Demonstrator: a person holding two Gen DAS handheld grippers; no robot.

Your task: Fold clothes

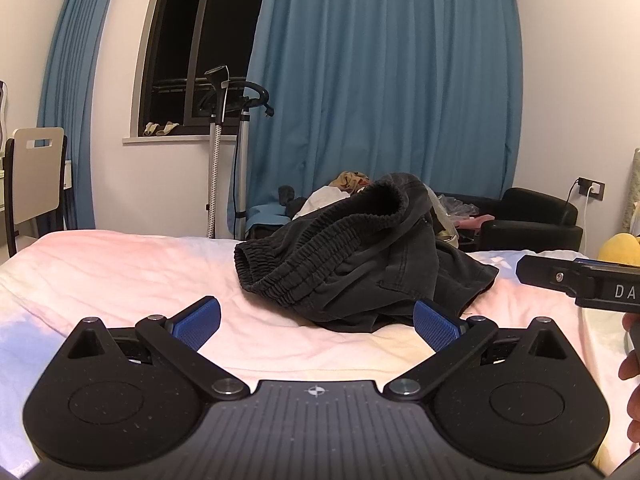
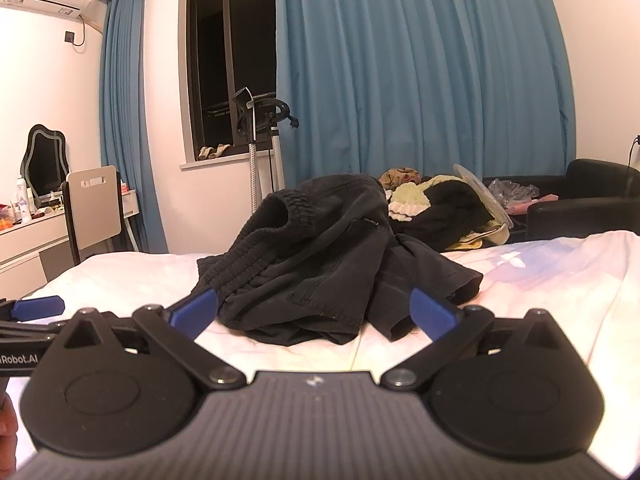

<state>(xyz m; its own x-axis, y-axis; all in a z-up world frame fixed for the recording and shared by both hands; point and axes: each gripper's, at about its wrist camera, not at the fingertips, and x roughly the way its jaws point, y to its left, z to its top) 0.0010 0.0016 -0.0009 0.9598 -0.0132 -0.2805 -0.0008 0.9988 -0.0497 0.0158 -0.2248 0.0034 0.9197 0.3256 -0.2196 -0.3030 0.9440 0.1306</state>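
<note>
Though crumpled, ribbed-waistband black shorts

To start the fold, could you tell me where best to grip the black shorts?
Probably the elastic waistband: it stands up, open and thick, on the shorts. Come from the near left with the open left gripper and pinch its gathered edge.

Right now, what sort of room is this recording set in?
Most likely a bedroom in a home: a bed with a crumpled pair of black shorts on it, a dressing table with a mirror, and blue curtains beside a dark window.
</note>
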